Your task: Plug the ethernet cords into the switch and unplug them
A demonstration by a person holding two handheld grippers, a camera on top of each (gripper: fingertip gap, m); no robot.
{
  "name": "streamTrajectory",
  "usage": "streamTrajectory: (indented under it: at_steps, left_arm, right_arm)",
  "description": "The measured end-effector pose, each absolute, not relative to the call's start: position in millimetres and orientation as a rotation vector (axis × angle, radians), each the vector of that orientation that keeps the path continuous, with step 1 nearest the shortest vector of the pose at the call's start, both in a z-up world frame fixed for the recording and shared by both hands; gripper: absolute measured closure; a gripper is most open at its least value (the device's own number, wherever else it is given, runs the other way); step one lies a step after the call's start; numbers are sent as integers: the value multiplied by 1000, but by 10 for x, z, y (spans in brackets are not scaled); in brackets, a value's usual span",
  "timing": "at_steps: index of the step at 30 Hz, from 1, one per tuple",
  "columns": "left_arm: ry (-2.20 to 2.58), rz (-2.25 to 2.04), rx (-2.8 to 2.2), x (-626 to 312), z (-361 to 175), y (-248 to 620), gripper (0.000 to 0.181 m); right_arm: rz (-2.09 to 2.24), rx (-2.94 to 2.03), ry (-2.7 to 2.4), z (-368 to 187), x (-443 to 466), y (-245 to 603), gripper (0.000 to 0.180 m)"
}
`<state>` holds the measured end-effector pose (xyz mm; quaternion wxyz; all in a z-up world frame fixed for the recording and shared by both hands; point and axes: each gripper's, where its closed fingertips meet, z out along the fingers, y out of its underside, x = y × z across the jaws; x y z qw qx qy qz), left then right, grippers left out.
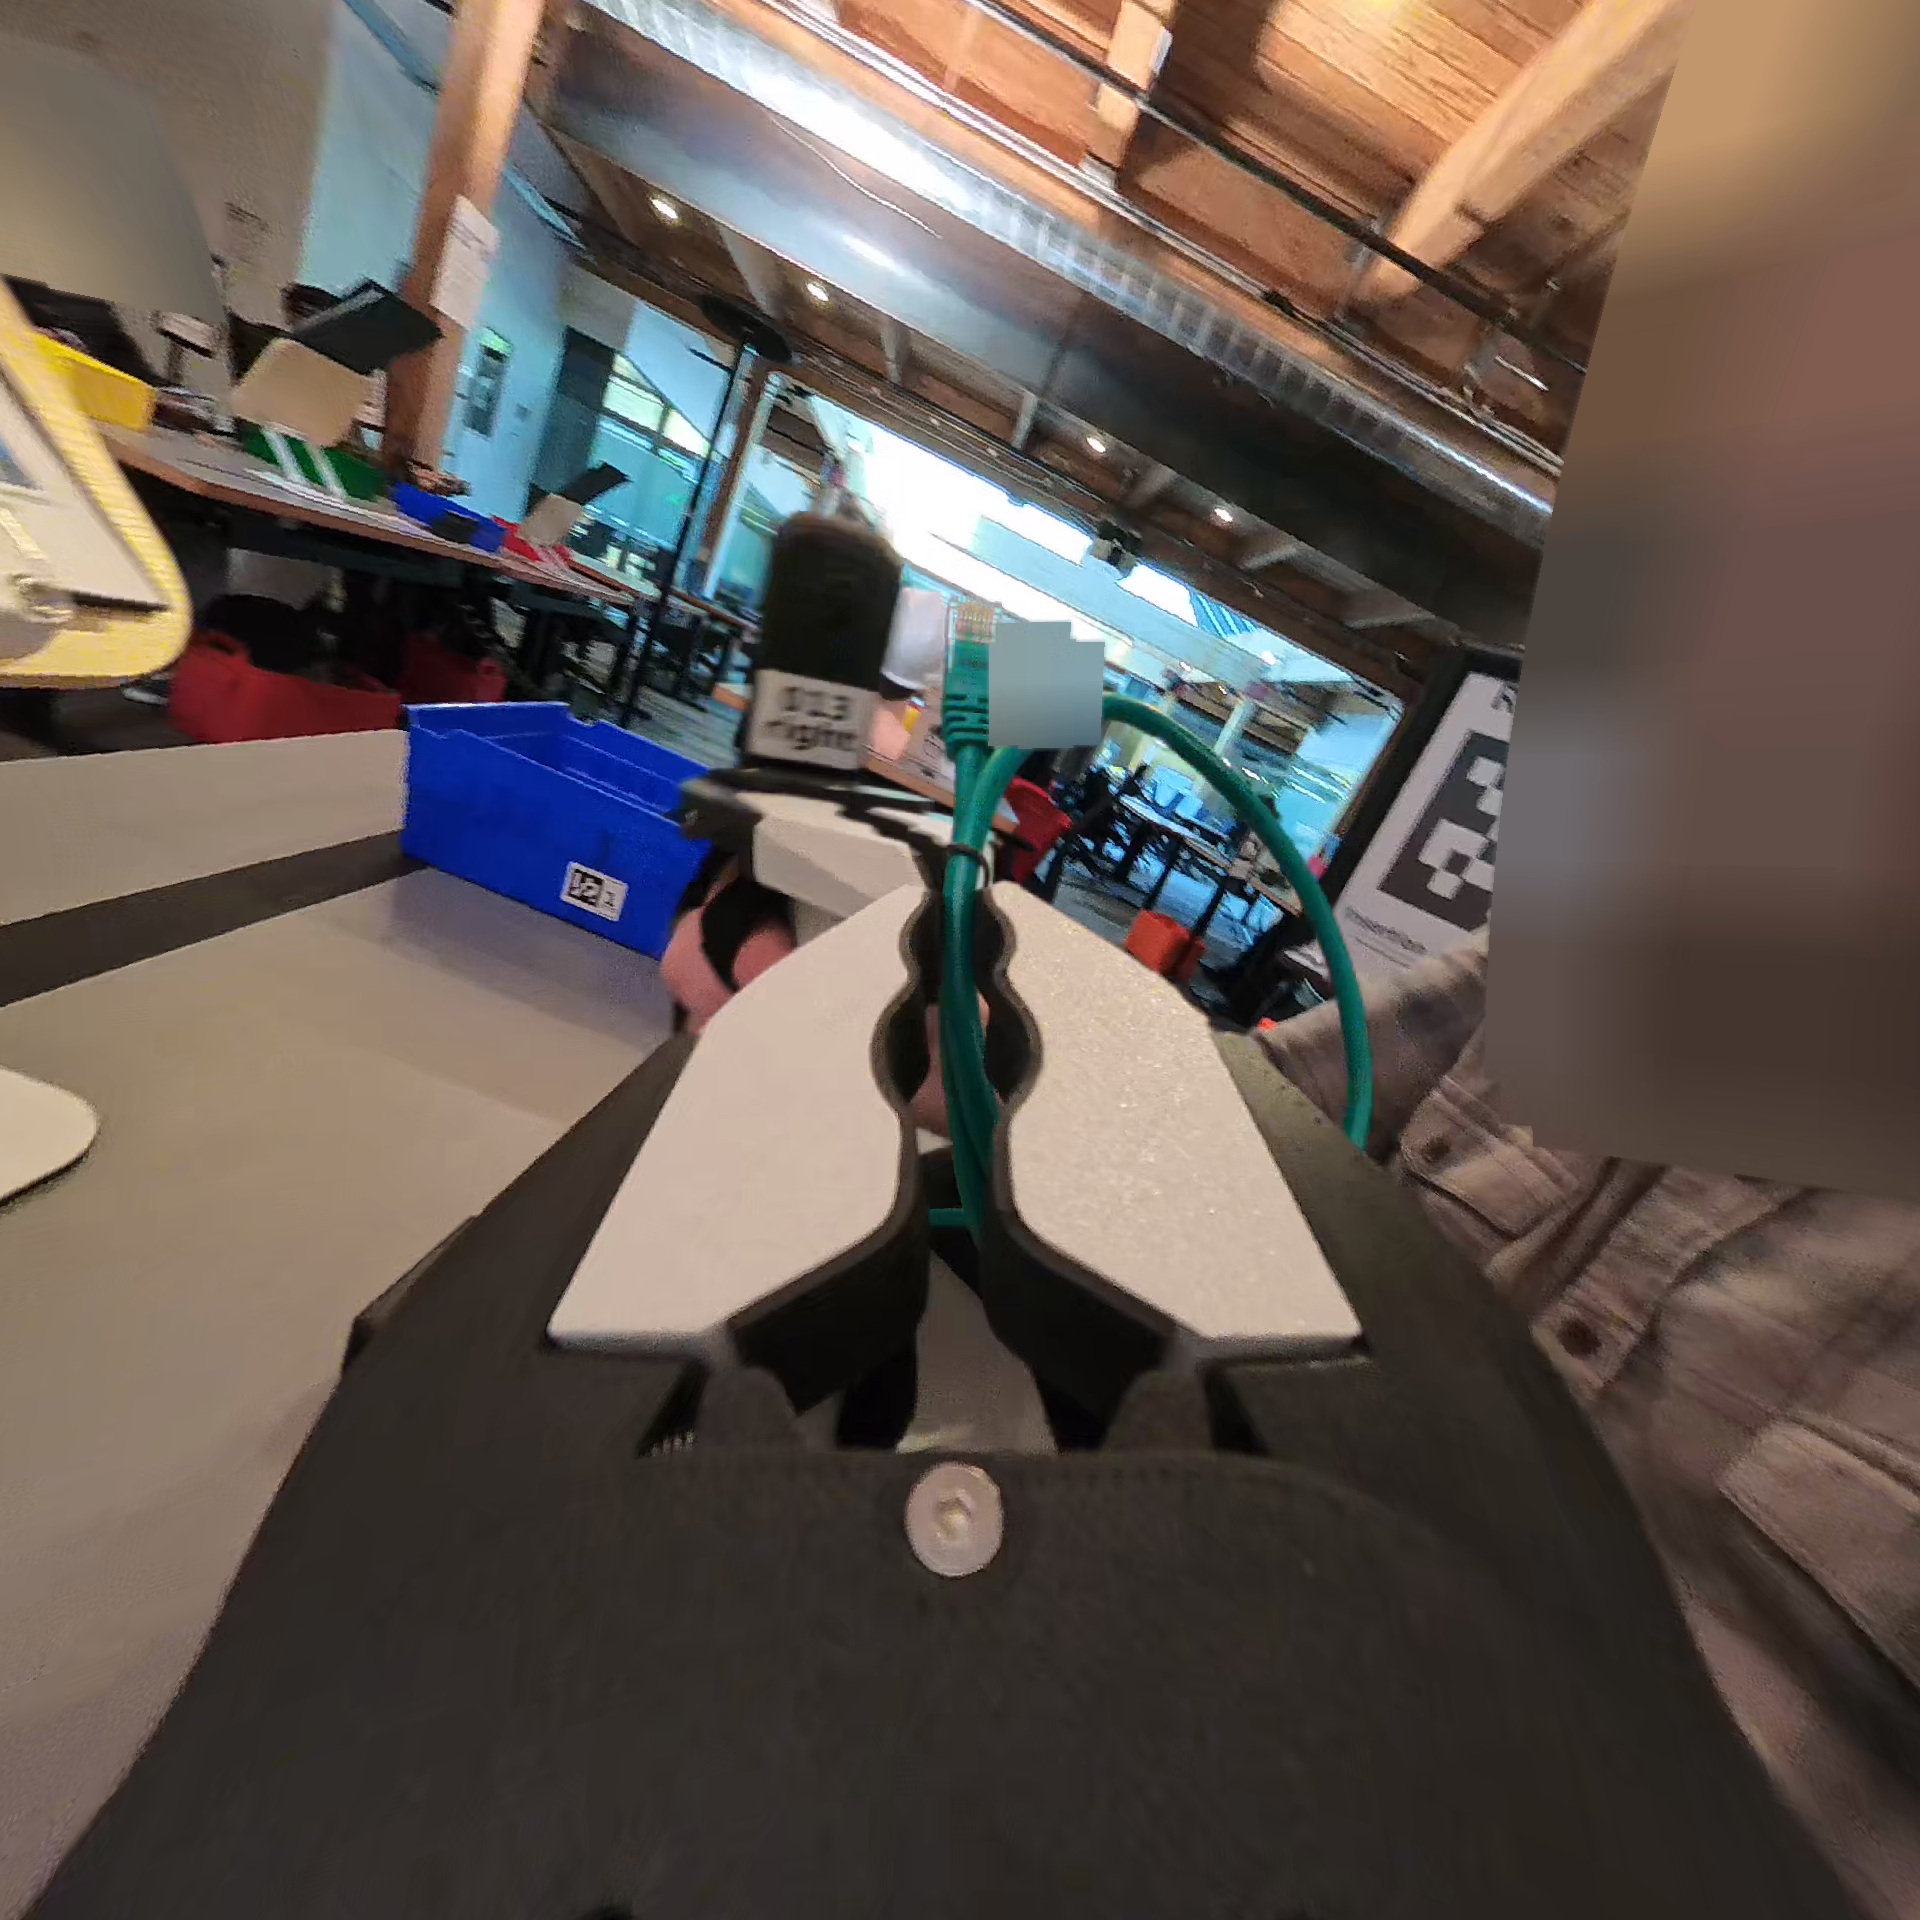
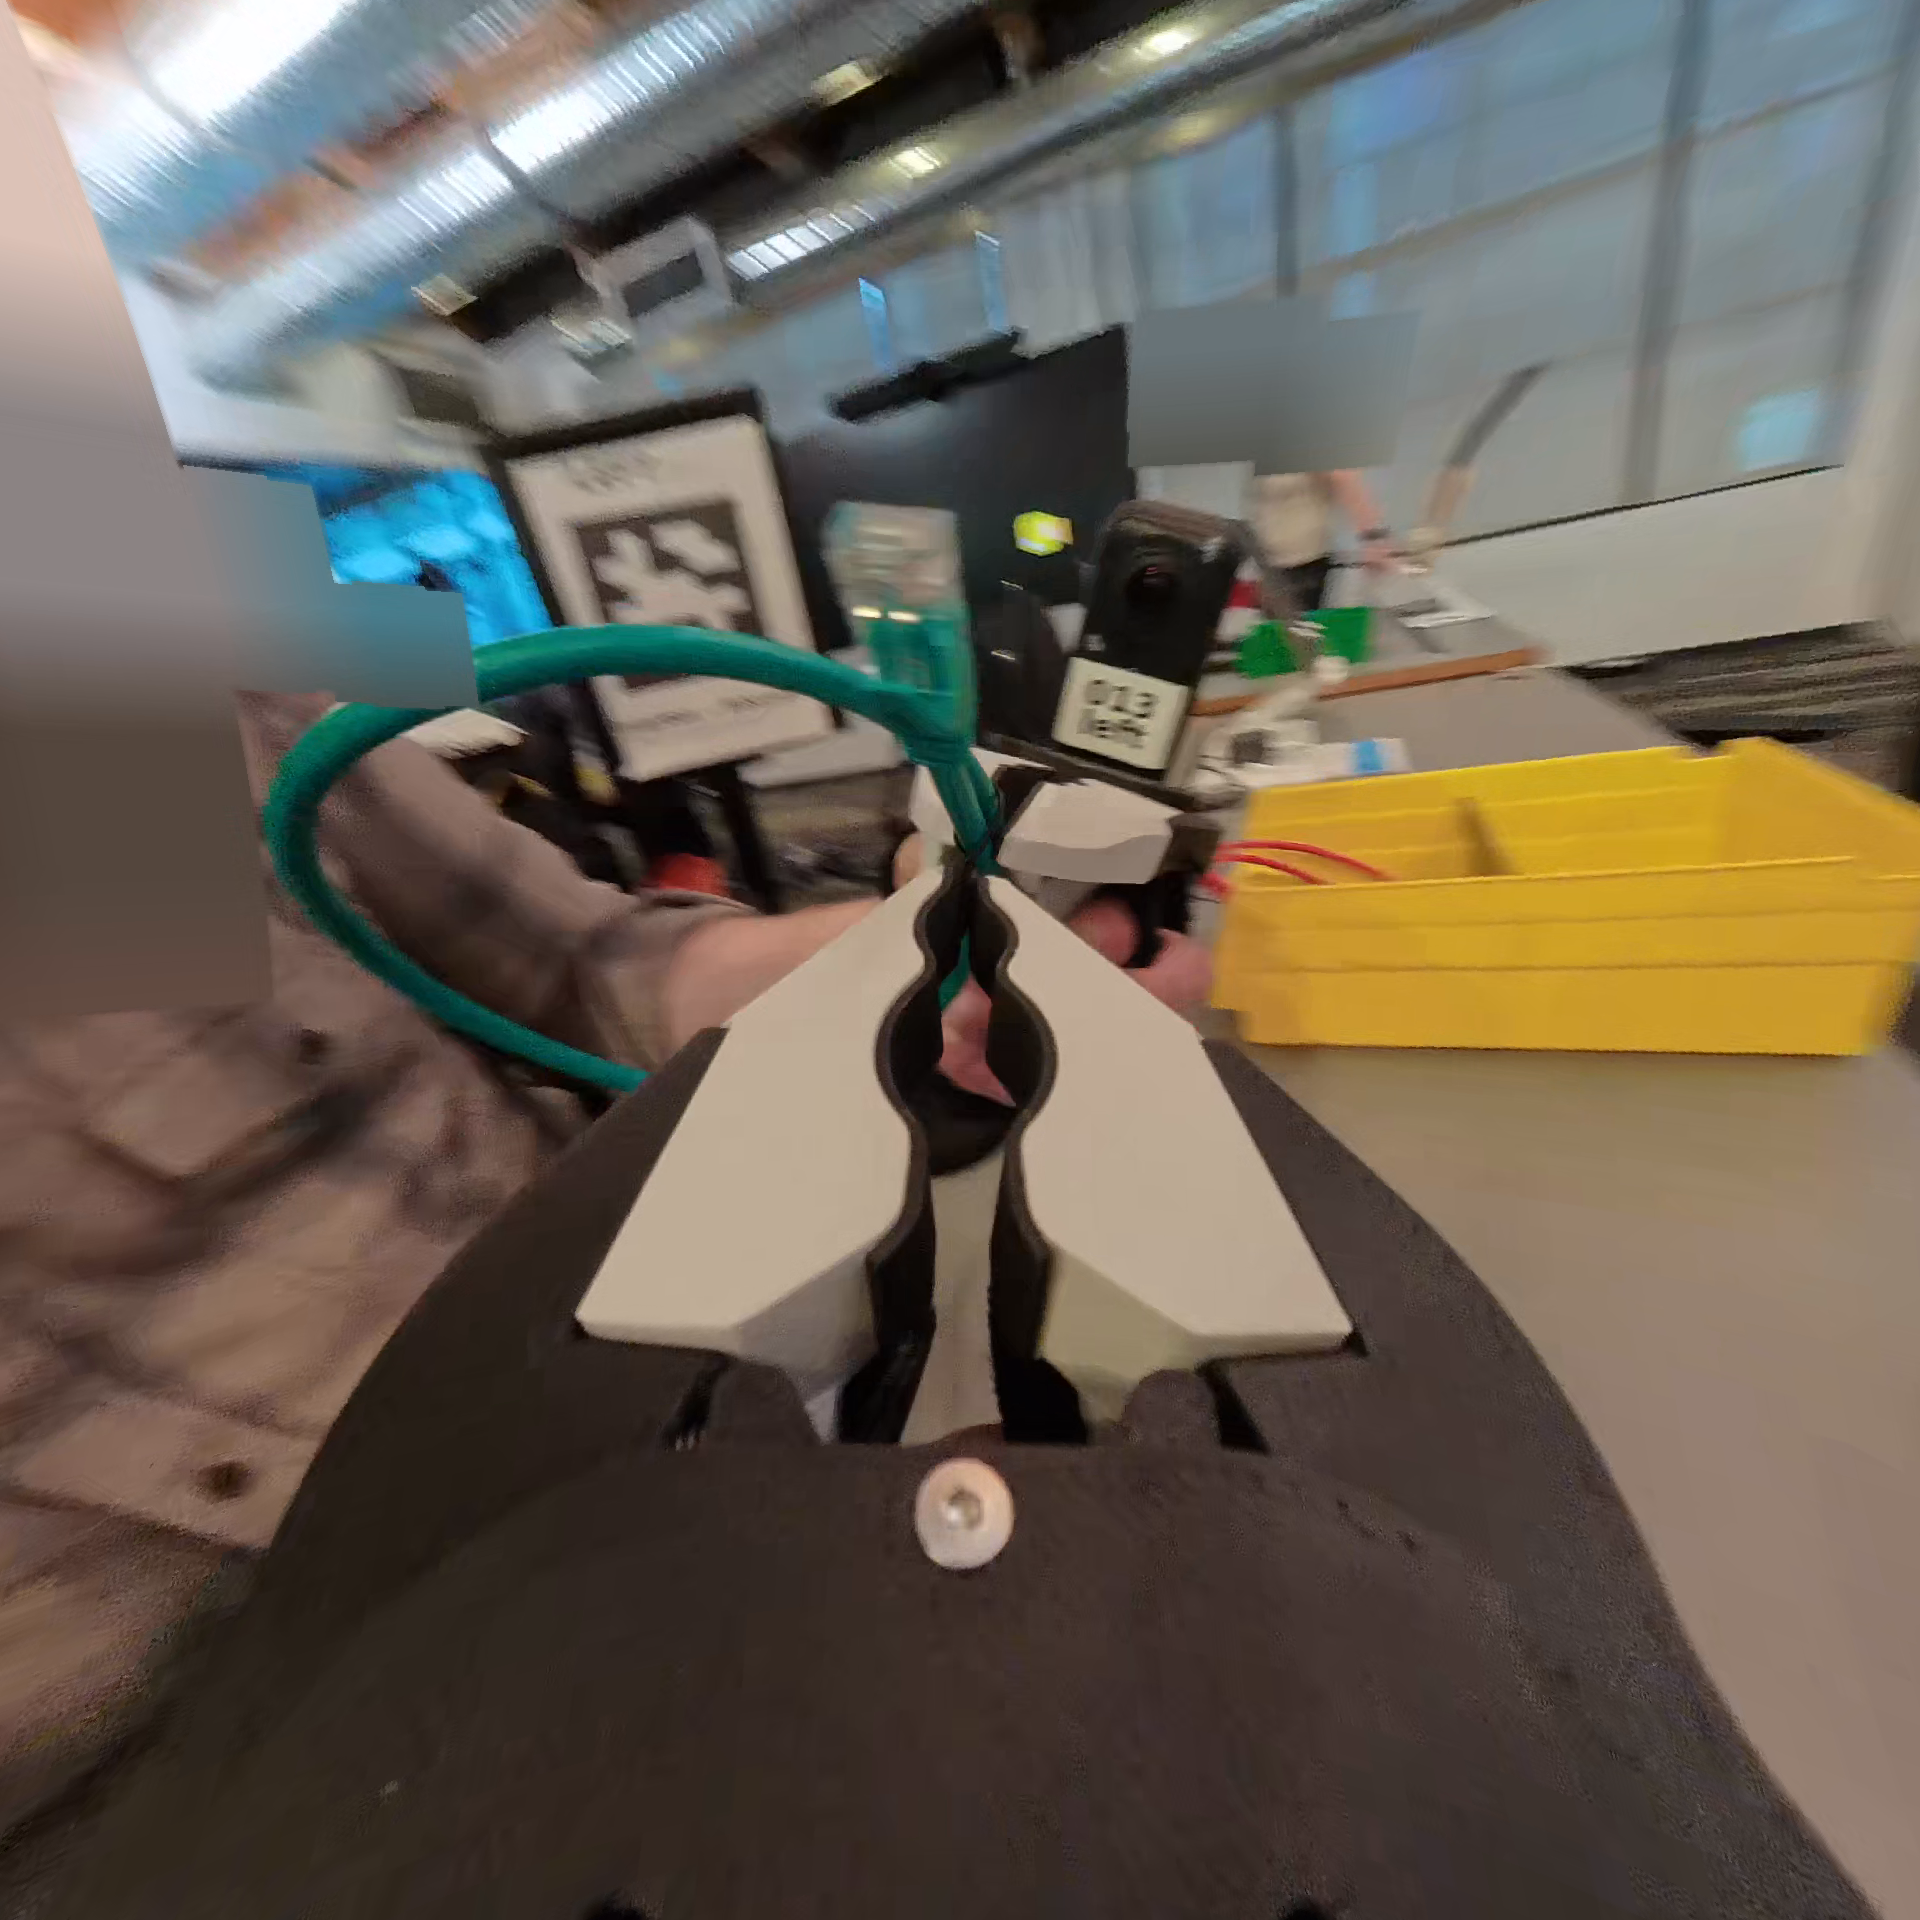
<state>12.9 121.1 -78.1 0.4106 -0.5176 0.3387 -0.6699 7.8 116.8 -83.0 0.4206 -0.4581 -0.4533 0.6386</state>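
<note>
Both grippers are up in the air, facing each other, and both are clamped on the same green cord [image 1: 966, 997]. The left gripper [image 1: 951, 904] has its fingers pressed together on the bundled part of the cord, with one plug [image 1: 971, 665] sticking up past the tips. The right gripper [image 2: 971, 883] pinches the bundle at its tips from the other side, where a thin black tie binds the strands. A loop of cord arcs out toward the person's sleeve [image 2: 499, 925].

I see no switch in either view, so nothing looks plugged in. My guess is the plugging has not begun or the cord is already pulled out; I cannot tell which.

Counting: one green cord, one plug clearly seen, two grippers. A single blue bin [image 1: 551, 821] sits on the bench [image 1: 260, 1091], and a yellow bin [image 2: 1558, 904] there holds some red wires [image 2: 1299, 862].
</note>
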Motion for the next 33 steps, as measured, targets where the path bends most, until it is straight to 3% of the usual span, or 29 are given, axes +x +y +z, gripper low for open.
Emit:
streamTrajectory:
  at_steps: [14, 24, 33]
  left_arm:
    - [326, -1771, -1345, 121, -688, 1458, 176]
    - [516, -1590, -1360, 113, -665, 1372, 173]
    - [698, -1390, -1446, 84, -785, 1393, 159]
  right_arm:
    - [-63, -1062, -1295, -754, 113, 1559, 180]
    - [470, -1145, -1156, -608, 188, 1459, 180]
    - [549, -1140, -1122, -520, 205, 1427, 180]
